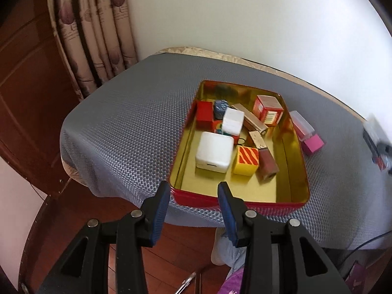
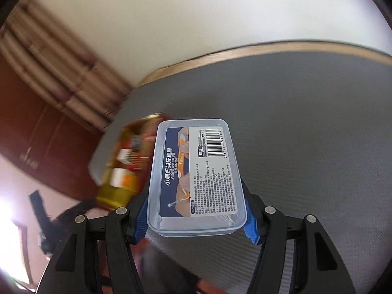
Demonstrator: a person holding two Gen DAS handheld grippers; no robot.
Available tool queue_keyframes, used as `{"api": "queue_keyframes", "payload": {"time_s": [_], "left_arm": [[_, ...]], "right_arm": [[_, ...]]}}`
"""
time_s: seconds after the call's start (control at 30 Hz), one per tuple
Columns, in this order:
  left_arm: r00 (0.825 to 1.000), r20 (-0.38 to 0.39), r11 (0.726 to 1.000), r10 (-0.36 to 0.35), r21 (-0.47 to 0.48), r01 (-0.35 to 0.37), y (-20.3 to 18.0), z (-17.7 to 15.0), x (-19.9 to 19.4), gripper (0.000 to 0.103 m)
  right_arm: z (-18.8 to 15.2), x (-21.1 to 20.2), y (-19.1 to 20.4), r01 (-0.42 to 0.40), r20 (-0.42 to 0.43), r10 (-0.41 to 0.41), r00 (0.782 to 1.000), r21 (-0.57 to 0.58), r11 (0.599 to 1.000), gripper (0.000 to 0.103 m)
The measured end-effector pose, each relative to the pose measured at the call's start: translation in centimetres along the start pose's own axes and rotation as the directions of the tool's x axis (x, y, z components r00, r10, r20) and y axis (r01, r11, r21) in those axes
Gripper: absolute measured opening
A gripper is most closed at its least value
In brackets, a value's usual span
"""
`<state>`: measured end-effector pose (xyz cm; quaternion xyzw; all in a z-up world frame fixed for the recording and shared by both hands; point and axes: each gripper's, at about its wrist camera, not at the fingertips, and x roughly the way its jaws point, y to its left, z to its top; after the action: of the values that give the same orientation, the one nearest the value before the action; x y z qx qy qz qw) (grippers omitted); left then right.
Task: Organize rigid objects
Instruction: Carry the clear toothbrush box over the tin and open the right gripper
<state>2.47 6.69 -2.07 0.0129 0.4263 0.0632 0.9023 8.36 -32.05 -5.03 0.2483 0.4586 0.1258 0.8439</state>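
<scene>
Tin (image 1: pixel 182 144) at centre frame on the mat (image 1: pixel 122 127) in the left wrist view, holding a charger (image 1: pixel 214 152) at lower left, a striped cube (image 1: pixel 245 160) just right of it, and a barcoded box (image 1: pixel 268 110) at upper right. Outside the tin's right wall, touching it, a small case (image 1: pixel 306 132). In the right wrist view, a clear box (image 2: pixel 196 178) at centre, above the mat (image 2: pixel 306 134), tin (image 2: pixel 115 196) at its left.

A clear rectangular plastic box (image 2: pixel 196 176) with a barcode label sits clamped lengthwise, beside the gold-lined red tin tray (image 1: pixel 291 191) of small blocks.
</scene>
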Motion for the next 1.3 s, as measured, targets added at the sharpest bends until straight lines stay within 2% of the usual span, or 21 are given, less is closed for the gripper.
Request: {"api": "queue_keyframes", "payload": {"time_s": [0.13, 0.23, 0.47, 0.6, 0.8, 1.03, 1.1, 1.2, 1.3], "left_arm": [[1.0, -0.001, 1.0, 0.026, -0.001, -0.026, 0.3, -0.2, 0.4, 0.041], [0.999, 0.009, 0.999, 0.033, 0.002, -0.033, 0.3, -0.2, 0.5, 0.041], [0.999, 0.005, 0.998, 0.043, 0.046, -0.044, -0.4, -0.3, 1.1, 0.041], [0.999, -0.031, 1.0, 0.022, 0.014, -0.022, 0.4, -0.2, 2.0, 0.041], [0.999, -0.046, 0.999, 0.015, -0.027, -0.017, 1.3, 0.0, 2.4, 0.042], [0.998, -0.037, 0.999, 0.042, -0.011, -0.043, 1.1, 0.0, 2.3, 0.043], [0.998, -0.037, 0.999, 0.041, -0.011, -0.041, 1.1, 0.0, 2.3, 0.043], [0.998, -0.037, 0.999, 0.046, -0.014, -0.046, 1.0, 0.0, 2.2, 0.047], [0.998, -0.037, 0.999, 0.051, -0.012, -0.052, 1.0, -0.1, 2.3, 0.048]], "right_arm": [[2.7, 4.7, 7.1, -0.056, -0.06, 0.048, 0.997, -0.128, 0.99, 0.059], [4.1, 9.4, 11.4, -0.07, -0.119, 0.045, 0.992, -0.213, 0.975, 0.059], [6.6, 17.7, 14.5, -0.052, -0.186, 0.006, 0.983, -0.244, 0.968, 0.059], [6.8, 20.3, 15.3, -0.014, -0.2, -0.045, 0.979, -0.284, 0.959, 0.059], [7.1, 22.6, 15.6, 0.013, -0.213, -0.081, 0.974, -0.304, 0.953, 0.059], [7.0, 24.2, 16.3, 0.022, -0.229, -0.1, 0.968, -0.316, 0.948, 0.06], [6.9, 24.3, 16.4, 0.027, -0.224, -0.103, 0.969, -0.319, 0.947, 0.064], [7.0, 23.8, 16.7, 0.028, -0.206, -0.101, 0.973, -0.331, 0.943, 0.077], [7.0, 22.0, 16.9, 0.018, -0.153, -0.073, 0.986, -0.336, 0.942, 0.077]]}}
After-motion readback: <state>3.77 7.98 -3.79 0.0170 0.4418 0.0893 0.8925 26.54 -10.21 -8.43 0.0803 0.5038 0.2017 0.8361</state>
